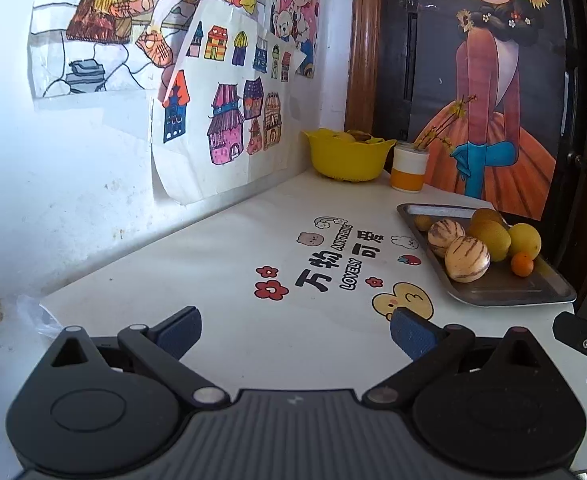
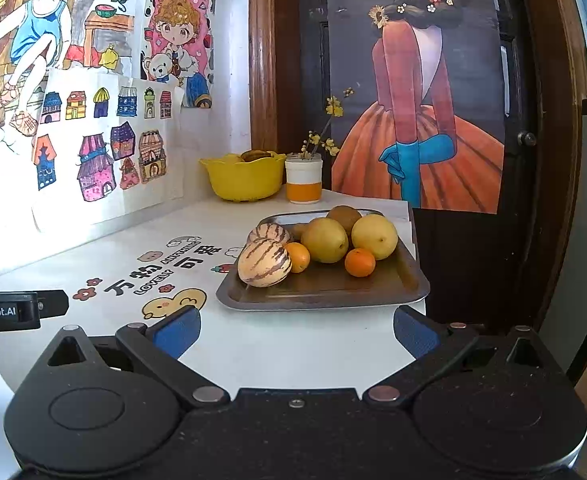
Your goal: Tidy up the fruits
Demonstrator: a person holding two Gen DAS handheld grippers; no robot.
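A steel tray (image 2: pixel 325 296) (image 1: pixel 505 292) on the white table holds two striped melons (image 2: pixel 264 263) (image 1: pixel 466 259), two yellow pears (image 2: pixel 324 240), a kiwi (image 2: pixel 344 216) and two small oranges (image 2: pixel 360 262) (image 1: pixel 522 264). A yellow bowl (image 2: pixel 243 178) (image 1: pixel 347 158) at the back corner has fruit in it. My left gripper (image 1: pixel 295 332) is open and empty, low over the table, left of the tray. My right gripper (image 2: pixel 296 330) is open and empty, just in front of the tray.
An orange-and-white cup (image 2: pixel 303 182) (image 1: pixel 409 170) with yellow flower sprigs stands right of the bowl. Drawings hang on the left wall (image 1: pixel 221 120). A dark door with a poster (image 2: pixel 413 100) is behind. The table's right edge (image 2: pixel 417 248) drops off beside the tray.
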